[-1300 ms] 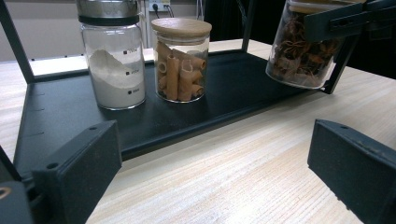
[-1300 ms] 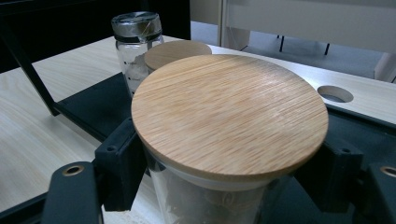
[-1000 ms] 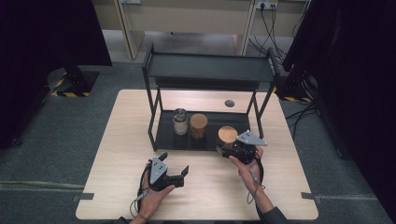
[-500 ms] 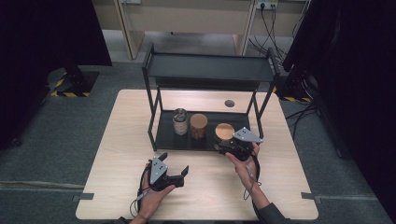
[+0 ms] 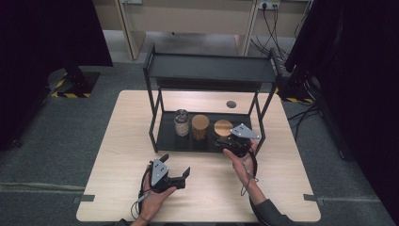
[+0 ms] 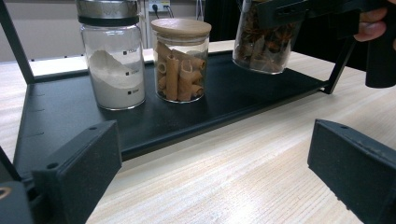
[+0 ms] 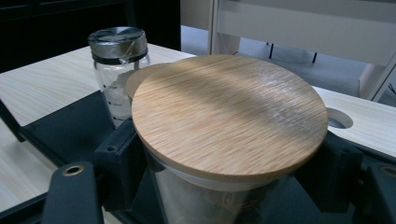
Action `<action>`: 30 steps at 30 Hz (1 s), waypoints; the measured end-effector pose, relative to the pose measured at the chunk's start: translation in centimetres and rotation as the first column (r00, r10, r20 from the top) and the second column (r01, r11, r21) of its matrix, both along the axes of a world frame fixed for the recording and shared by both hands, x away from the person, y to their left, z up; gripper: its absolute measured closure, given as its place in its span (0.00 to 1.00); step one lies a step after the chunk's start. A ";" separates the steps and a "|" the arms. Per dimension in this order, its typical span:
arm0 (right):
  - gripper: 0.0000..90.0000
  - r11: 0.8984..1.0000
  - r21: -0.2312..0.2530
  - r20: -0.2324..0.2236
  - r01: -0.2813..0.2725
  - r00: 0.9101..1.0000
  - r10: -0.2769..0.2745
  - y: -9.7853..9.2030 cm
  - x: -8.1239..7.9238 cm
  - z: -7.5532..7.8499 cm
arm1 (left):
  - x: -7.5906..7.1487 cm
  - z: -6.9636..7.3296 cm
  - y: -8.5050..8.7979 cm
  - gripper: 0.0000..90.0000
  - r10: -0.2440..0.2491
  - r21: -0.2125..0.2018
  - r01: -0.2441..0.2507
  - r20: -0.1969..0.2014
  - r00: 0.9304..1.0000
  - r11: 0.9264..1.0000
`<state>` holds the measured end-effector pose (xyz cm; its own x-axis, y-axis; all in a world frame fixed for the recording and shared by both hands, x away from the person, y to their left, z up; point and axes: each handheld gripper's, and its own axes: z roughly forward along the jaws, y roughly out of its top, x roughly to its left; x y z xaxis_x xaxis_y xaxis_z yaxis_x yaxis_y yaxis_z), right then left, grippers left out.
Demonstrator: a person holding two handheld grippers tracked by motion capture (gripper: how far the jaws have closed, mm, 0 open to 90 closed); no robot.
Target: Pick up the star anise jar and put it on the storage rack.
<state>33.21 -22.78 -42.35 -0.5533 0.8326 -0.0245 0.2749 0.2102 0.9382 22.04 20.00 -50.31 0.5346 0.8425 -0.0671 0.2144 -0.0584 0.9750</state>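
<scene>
My right gripper [image 5: 227,138] is shut on a glass jar of star anise [image 6: 264,44] with a round wooden lid [image 7: 229,112]. It holds the jar slightly tilted, just above the right end of the black rack's lower shelf [image 5: 167,137]. On that shelf stand a jar of white powder [image 5: 181,122] with a metal lid and a jar of pasta tubes [image 5: 200,127] with a wooden lid. My left gripper [image 5: 175,165] rests on the table in front of the rack, open, with nothing between its jaws.
The rack's upper shelf [image 5: 211,68] overhangs the jars, and its right front post [image 5: 260,125] stands close to my right hand. A round hole [image 5: 231,104] is in the tabletop behind the rack. Bare wood lies between the two hands.
My right gripper has carried the star anise jar a little farther in and to the left, over the lower shelf. The left gripper has stayed where it was.
</scene>
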 end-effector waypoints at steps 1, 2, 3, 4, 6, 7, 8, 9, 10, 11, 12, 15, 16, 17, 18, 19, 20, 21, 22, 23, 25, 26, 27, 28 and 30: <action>0.29 1.000 -0.002 -0.001 0.002 1.000 -0.002 0.0 0.1 0.0 | 0.0 0.0 0.0 0.03 0.000 0.000 0.000 0.000 1.000 1.000; 0.29 1.000 -0.002 -0.002 0.004 1.000 -0.004 0.1 0.2 0.0 | 0.0 0.0 0.0 0.03 0.000 0.000 0.000 0.000 1.000 1.000; 0.29 1.000 -0.003 -0.001 0.005 1.000 -0.005 0.1 0.3 0.0 | 0.0 0.0 0.0 0.03 0.000 0.000 0.000 0.000 1.000 1.000; 0.29 1.000 -0.003 -0.003 0.007 1.000 -0.007 0.2 0.4 0.0 | 0.0 0.0 0.0 0.03 0.000 -0.001 0.000 -0.001 1.000 1.000; 0.29 1.000 -0.008 -0.005 0.012 1.000 -0.012 0.3 0.5 0.0 | 0.0 0.0 0.0 0.03 0.000 -0.001 0.000 0.000 1.000 1.000; 0.29 1.000 -0.009 -0.004 0.015 1.000 -0.015 0.4 0.6 -0.1 | 0.0 0.0 0.0 0.03 0.000 -0.001 0.000 -0.001 1.000 1.000; 0.29 1.000 -0.010 -0.005 0.018 1.000 -0.018 0.4 0.7 -0.1 | 0.0 0.0 0.0 0.03 0.000 0.000 0.000 -0.001 1.000 1.000; 0.29 1.000 -0.010 -0.005 0.020 1.000 -0.020 0.5 0.8 -0.1 | 0.0 0.0 0.0 0.03 0.000 -0.001 0.000 -0.001 1.000 1.000; 0.29 1.000 -0.010 -0.006 0.026 1.000 -0.026 0.6 1.0 -0.2 | 0.0 0.0 0.0 0.03 0.000 -0.001 0.000 -0.001 1.000 1.000; 0.29 1.000 -0.009 -0.007 0.030 1.000 -0.030 0.6 1.1 -0.3 | 0.0 0.0 0.0 0.03 0.000 -0.001 0.000 -0.001 1.000 1.000; 0.29 0.999 -0.008 -0.007 0.036 0.999 -0.036 0.7 1.2 -0.3 | 0.0 0.0 0.0 0.03 0.001 -0.001 -0.001 -0.001 1.000 1.000; 0.29 0.998 -0.019 -0.009 0.052 0.999 -0.052 1.0 1.7 -0.5 | 0.0 0.0 0.0 0.03 0.000 -0.001 0.000 -0.001 1.000 1.000; 0.29 0.998 -0.020 -0.011 0.055 0.998 -0.055 1.1 1.8 -0.5 | 0.0 0.0 0.0 0.03 0.000 -0.002 -0.001 -0.001 1.000 1.000; 0.29 0.998 -0.019 -0.013 0.058 0.998 -0.058 1.1 2.0 -0.6 | 0.0 0.0 0.0 0.03 0.001 -0.002 -0.001 -0.001 1.000 1.000; 0.29 0.998 -0.019 -0.013 0.061 0.998 -0.061 1.2 2.1 -0.6 | 0.0 0.0 0.0 0.03 0.001 -0.002 -0.001 -0.002 1.000 1.000; 0.29 0.998 -0.020 -0.013 0.063 0.998 -0.064 1.3 2.2 -0.7 | 0.0 0.0 0.0 0.03 0.001 -0.003 -0.001 -0.002 1.000 1.000; 0.29 0.998 -0.021 -0.014 0.066 0.998 -0.066 1.4 2.3 -0.7 | 0.0 0.0 0.0 0.03 0.001 -0.002 -0.001 -0.001 1.000 1.000; 0.29 0.997 -0.023 -0.014 0.067 0.998 -0.067 1.4 2.3 -0.7 | 0.0 0.0 0.0 0.03 0.000 -0.003 0.000 -0.001 1.000 1.000; 0.29 0.997 -0.028 -0.015 0.069 0.997 -0.070 1.5 2.4 -0.8 | 0.0 0.0 0.0 0.03 0.000 -0.002 0.000 -0.001 1.000 1.000; 0.29 0.997 -0.029 -0.016 0.071 0.997 -0.071 1.6 2.5 -0.9 | 0.0 0.0 0.0 0.03 0.000 -0.002 0.000 -0.001 1.000 1.000; 0.29 0.997 -0.029 -0.022 0.075 0.997 -0.076 1.7 2.7 -1.0 | 0.0 0.0 0.0 0.03 0.000 -0.002 0.000 0.000 1.000 1.000; 0.29 0.997 -0.029 -0.024 0.078 0.997 -0.078 1.8 2.8 -1.1 | 0.0 0.0 0.0 0.03 0.000 -0.002 0.000 -0.001 1.000 1.000; 0.29 0.996 -0.029 -0.026 0.079 0.996 -0.080 1.8 2.9 -1.2 | 0.0 0.0 0.0 0.03 0.000 -0.002 0.000 -0.001 1.000 1.000; 0.29 0.996 -0.029 -0.028 0.082 0.996 -0.083 1.8 3.0 -1.2 | 0.0 0.0 0.0 0.03 0.000 -0.002 0.000 -0.001 1.000 1.000; 0.29 0.996 -0.032 -0.030 0.086 0.996 -0.087 2.0 3.1 -1.3 | 0.0 0.0 0.0 0.03 0.000 -0.002 0.000 -0.001 1.000 1.000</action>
